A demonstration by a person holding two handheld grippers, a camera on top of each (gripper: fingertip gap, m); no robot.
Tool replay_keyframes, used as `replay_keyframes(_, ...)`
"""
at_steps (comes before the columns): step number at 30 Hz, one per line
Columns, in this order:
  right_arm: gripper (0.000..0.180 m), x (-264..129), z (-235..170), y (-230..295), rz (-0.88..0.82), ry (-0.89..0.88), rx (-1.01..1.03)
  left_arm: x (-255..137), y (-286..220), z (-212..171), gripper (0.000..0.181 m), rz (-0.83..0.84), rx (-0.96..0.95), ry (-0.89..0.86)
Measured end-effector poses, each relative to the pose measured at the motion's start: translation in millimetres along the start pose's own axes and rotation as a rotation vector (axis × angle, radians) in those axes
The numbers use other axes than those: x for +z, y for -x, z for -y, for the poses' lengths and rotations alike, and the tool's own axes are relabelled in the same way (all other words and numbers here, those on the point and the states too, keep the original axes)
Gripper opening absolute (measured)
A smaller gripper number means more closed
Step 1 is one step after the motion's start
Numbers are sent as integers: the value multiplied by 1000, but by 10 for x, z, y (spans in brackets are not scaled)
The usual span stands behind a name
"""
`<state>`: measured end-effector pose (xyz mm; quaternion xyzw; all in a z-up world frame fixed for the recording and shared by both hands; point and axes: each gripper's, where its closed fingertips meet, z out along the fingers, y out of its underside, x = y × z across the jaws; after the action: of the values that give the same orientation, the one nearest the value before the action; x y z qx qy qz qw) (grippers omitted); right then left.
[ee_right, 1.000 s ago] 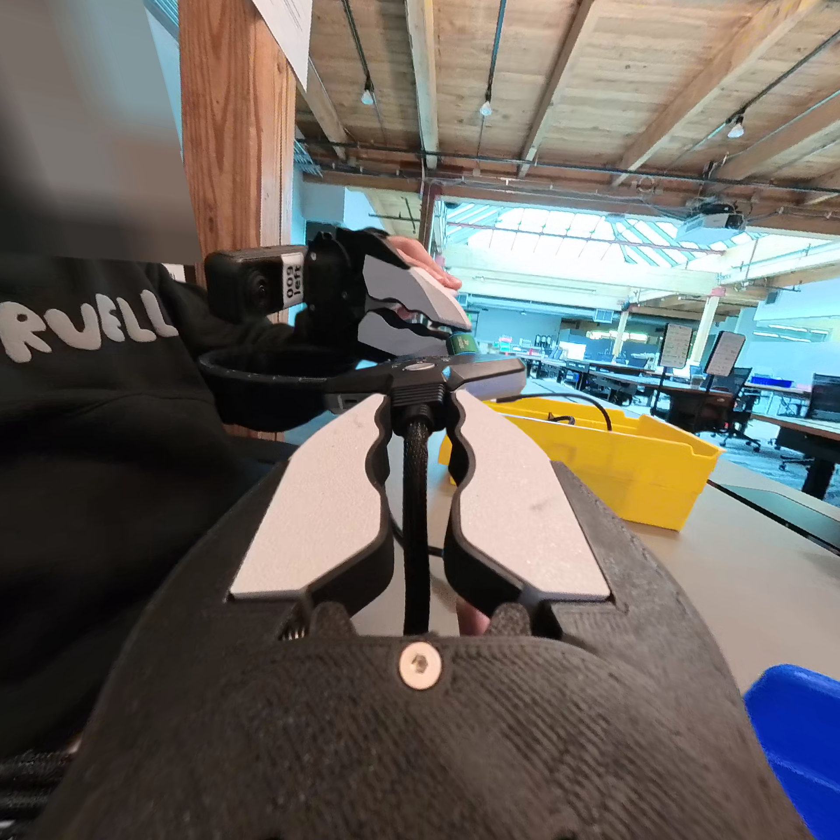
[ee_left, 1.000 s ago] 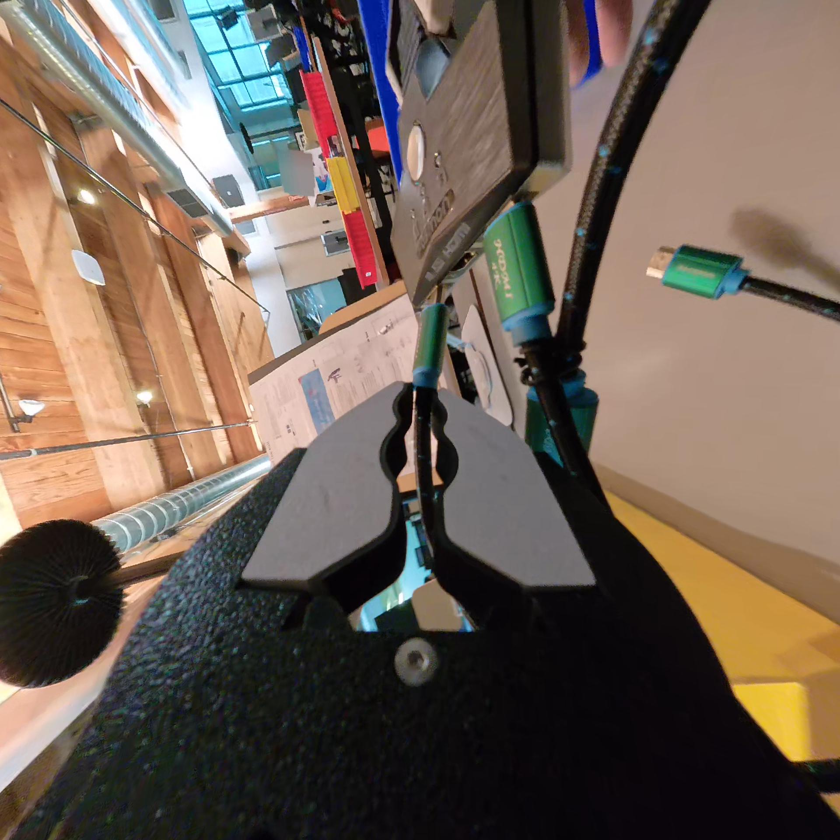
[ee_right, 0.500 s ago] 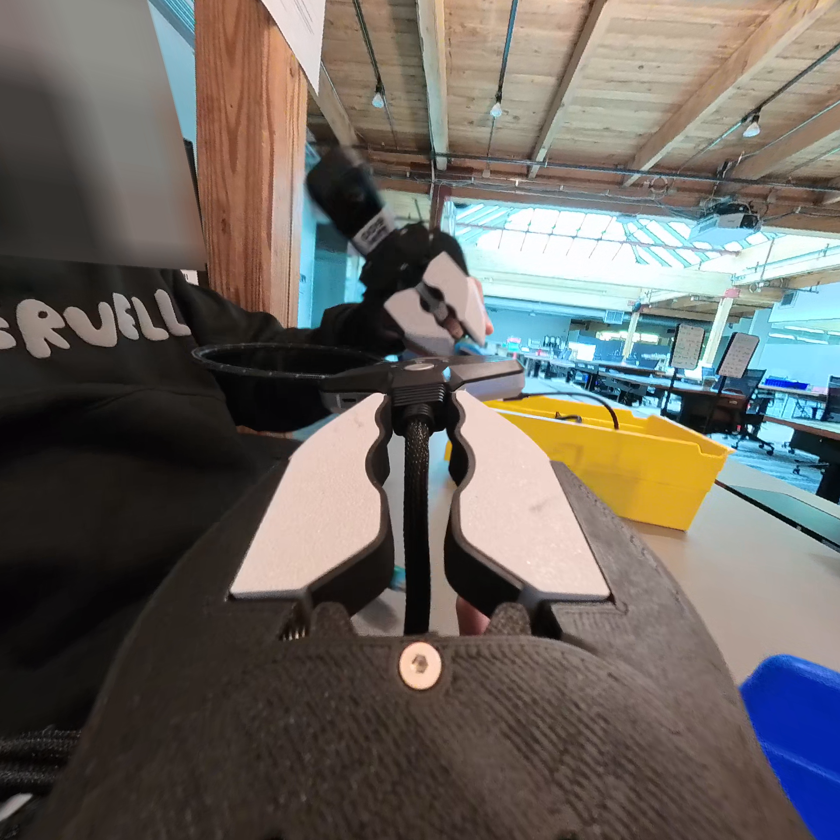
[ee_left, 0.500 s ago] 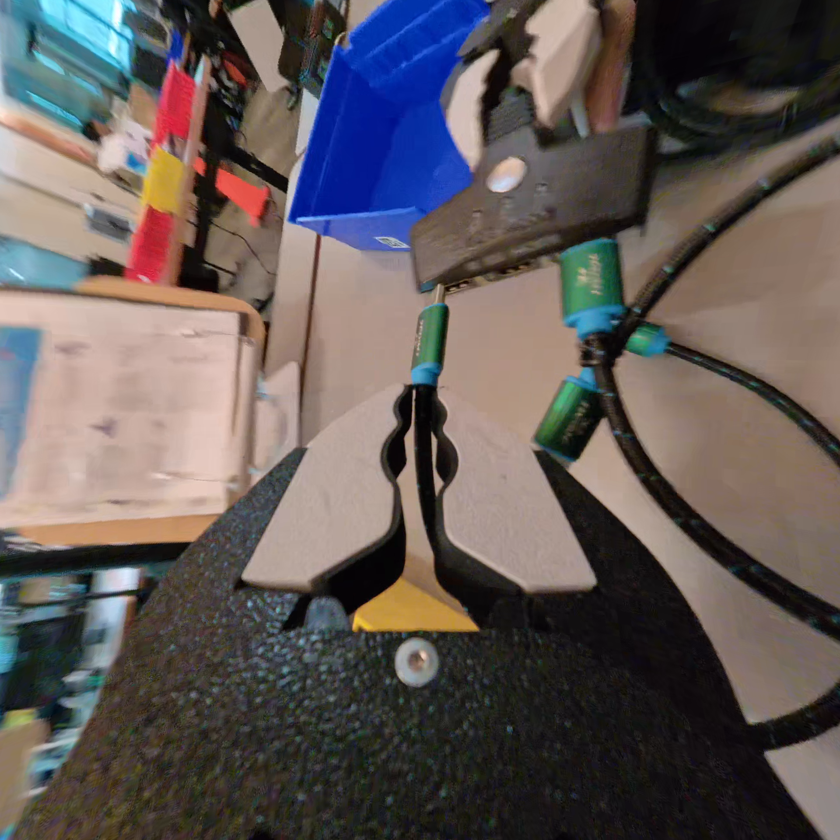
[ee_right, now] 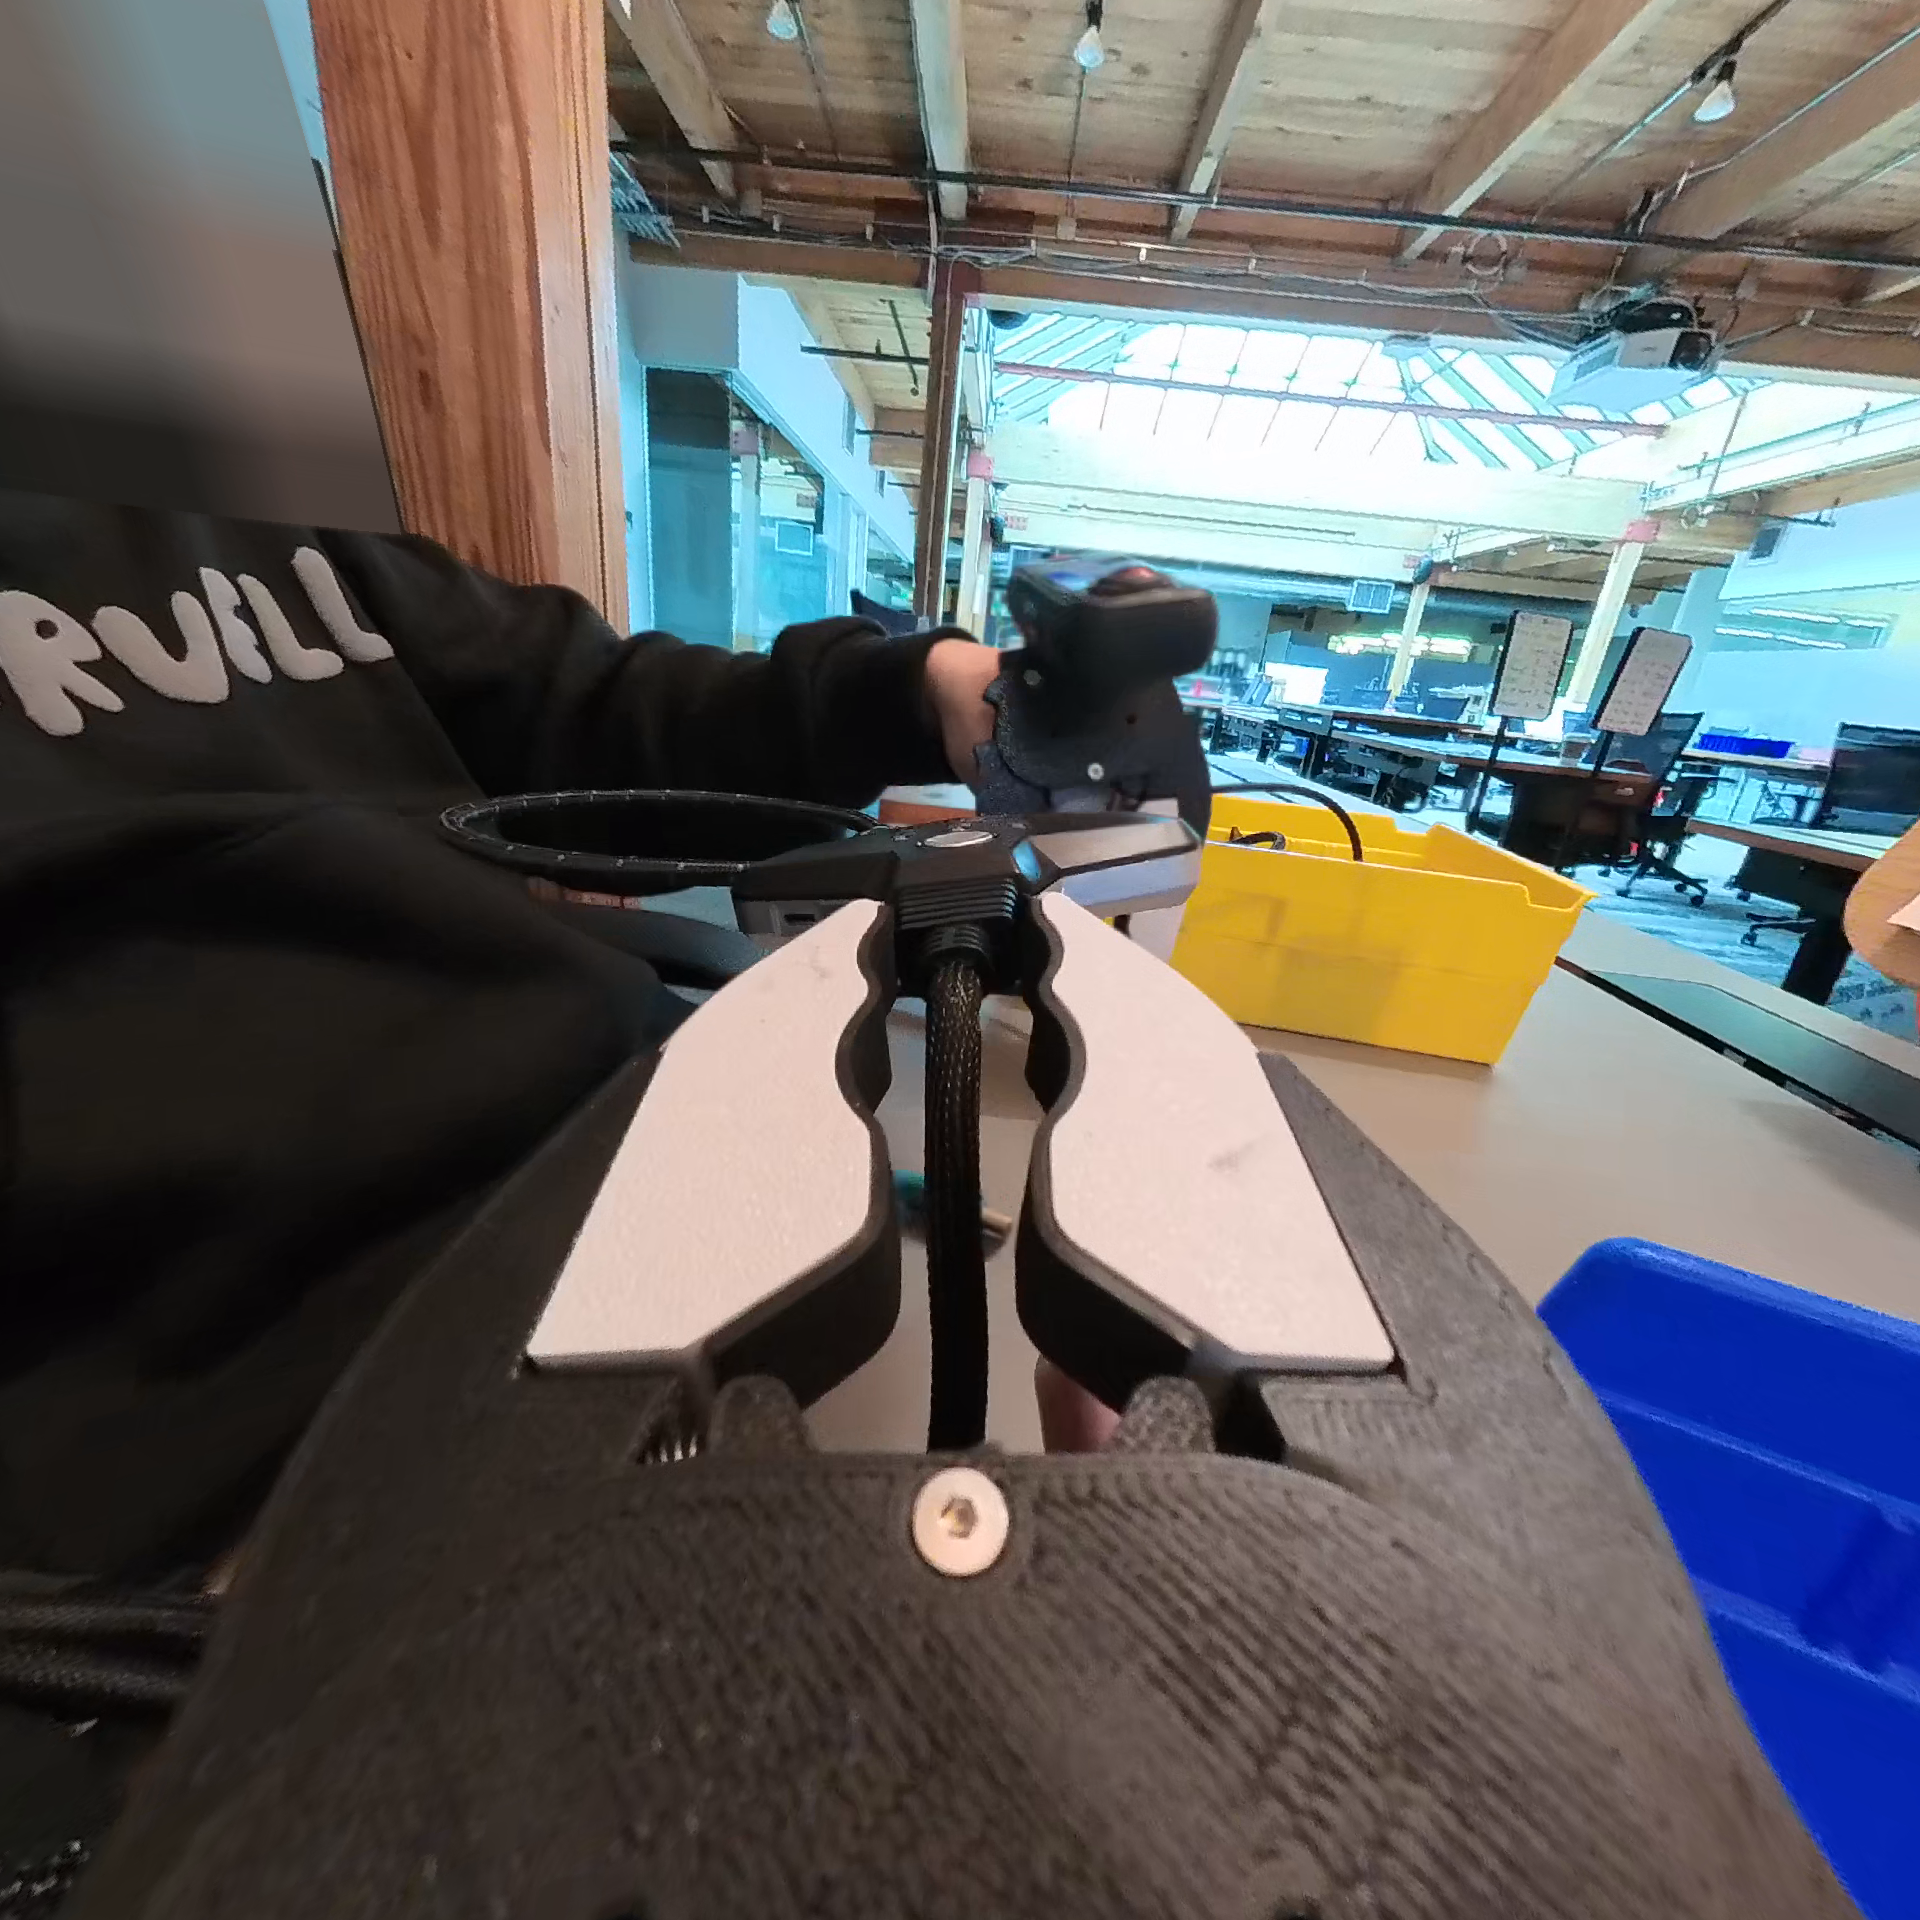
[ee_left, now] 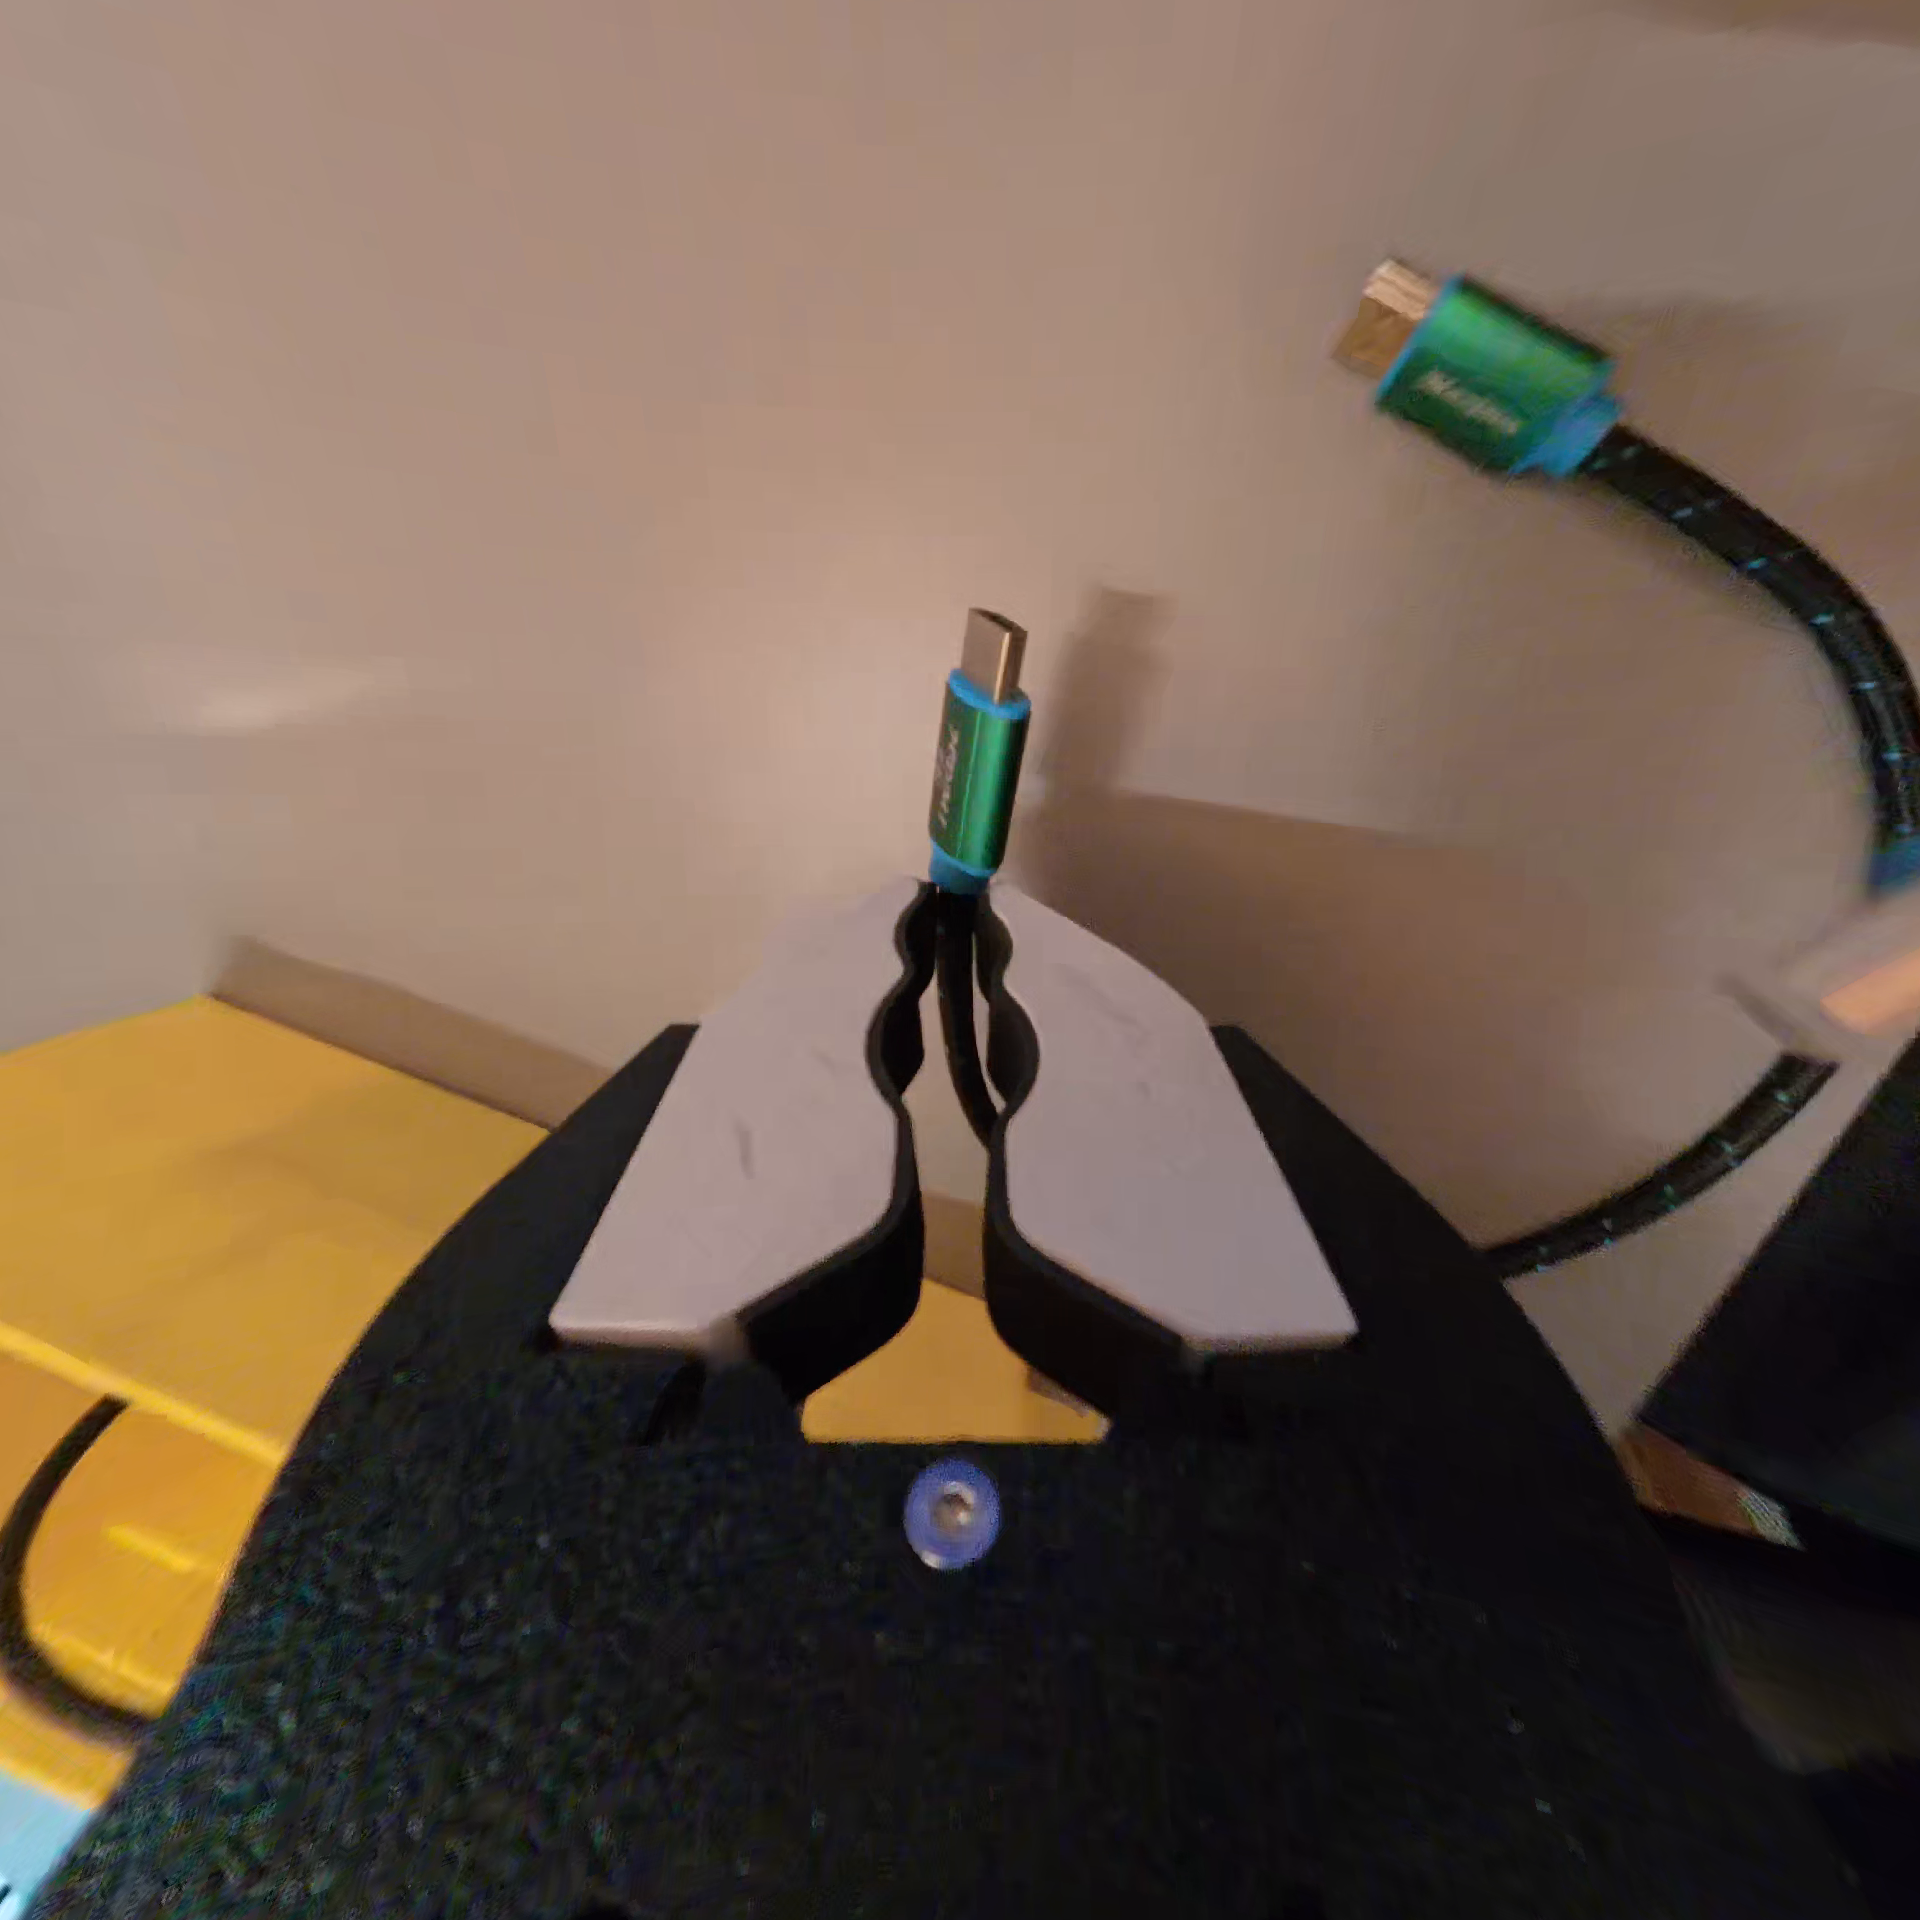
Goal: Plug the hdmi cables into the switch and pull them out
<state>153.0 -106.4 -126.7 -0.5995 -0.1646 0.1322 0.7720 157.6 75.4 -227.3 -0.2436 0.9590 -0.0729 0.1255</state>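
Left gripper (ee_left: 954, 914) pinches the braided cable below a green metal HDMI plug (ee_left: 975, 769), tip pointing far; right gripper (ee_right: 956, 935) clamps the black switch's (ee_right: 997, 852) cable, switch unseen from the left view.

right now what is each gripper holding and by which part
The left gripper pinches a green HDMI cable by its cord, just behind the plug. The right gripper grips the switch by its black braided lead.
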Motion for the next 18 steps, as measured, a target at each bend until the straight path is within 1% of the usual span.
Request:
replay_keyframes(1, 23, -10, 3, 5, 1, -2, 3, 38, -15, -5, 6, -37, -9, 37)
replay_keyframes(6, 23, -41, -6, 30, 7, 16, 14, 325, -134, -18, 7, -210, 3, 156)
replay_keyframes(9, 23, -60, -17, 52, 18, 30, 23, 367, -143, 26, 9, -255, -10, 136)
replay_keyframes(13, 23, -61, -24, 55, 21, 34, 28, 346, -187, 34, 17, -351, -40, 86)
replay_keyframes(15, 23, -56, -28, 64, 27, 37, 31, 344, -182, 39, 16, -394, -78, 63)
replay_keyframes(17, 23, -54, -33, 62, 25, 39, 32, 363, -143, 39, 8, -412, -101, 43)
replay_keyframes(18, 23, -53, -34, 59, 22, 41, 32, 365, -138, 43, 8, -427, -106, 29)
